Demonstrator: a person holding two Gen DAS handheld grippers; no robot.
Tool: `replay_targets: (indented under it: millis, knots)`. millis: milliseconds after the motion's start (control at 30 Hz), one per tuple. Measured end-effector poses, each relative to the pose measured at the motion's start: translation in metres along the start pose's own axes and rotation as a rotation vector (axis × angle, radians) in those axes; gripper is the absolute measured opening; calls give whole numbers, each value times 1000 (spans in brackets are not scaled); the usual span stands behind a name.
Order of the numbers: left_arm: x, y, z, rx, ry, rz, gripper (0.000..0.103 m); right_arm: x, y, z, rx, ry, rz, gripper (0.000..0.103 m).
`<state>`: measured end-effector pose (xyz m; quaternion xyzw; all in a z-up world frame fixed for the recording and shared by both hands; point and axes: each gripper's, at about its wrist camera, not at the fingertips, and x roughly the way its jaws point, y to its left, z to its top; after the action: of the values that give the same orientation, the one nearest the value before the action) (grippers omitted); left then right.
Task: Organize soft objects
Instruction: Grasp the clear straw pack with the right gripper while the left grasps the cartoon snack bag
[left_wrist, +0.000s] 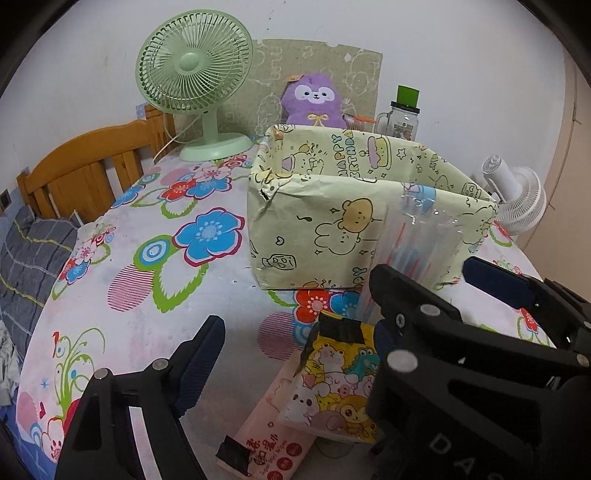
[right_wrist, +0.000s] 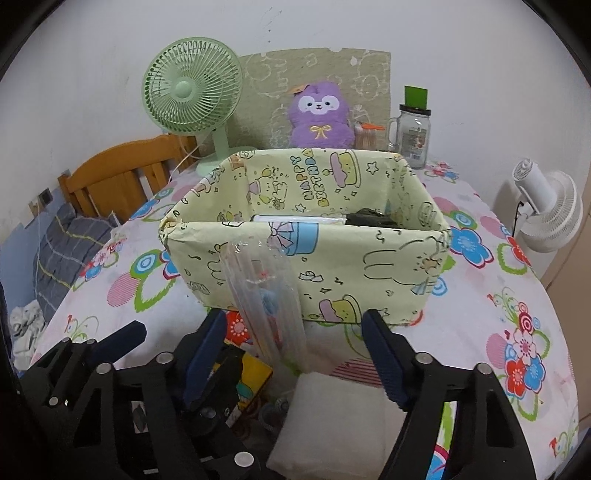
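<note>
A pale yellow cartoon-print box (left_wrist: 343, 221) (right_wrist: 306, 258) stands on the floral tablecloth, with dark and white items low inside. A clear plastic packet (right_wrist: 266, 295) (left_wrist: 417, 236) stands upright in front of the box, between the two grippers. My left gripper (left_wrist: 291, 343) is open above a cartoon tissue pack (left_wrist: 340, 384) and a pink wet-wipes pack (left_wrist: 269, 428). My right gripper (right_wrist: 295, 354) is open, its fingers on either side of the clear packet and above a white soft pad (right_wrist: 332, 417). The right gripper shows at the right of the left wrist view.
A green fan (right_wrist: 192, 96), a purple plush (right_wrist: 319, 114), a glass jar (right_wrist: 413, 133) and a white fan (right_wrist: 546, 210) stand behind and beside the box. A wooden bed frame (left_wrist: 85, 170) and grey bedding lie to the left.
</note>
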<state>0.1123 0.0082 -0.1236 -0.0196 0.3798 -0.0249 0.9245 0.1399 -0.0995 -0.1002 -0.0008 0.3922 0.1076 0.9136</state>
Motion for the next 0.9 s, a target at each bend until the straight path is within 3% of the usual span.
replay_targets:
  millis: [300,900]
  knots:
    - [8,1,0,-5,20,-6,83,15,2,-1,-9,40,23,33]
    - [19,-11,-7,28,62,-43,82,9,-11,-9,24,26,4,28]
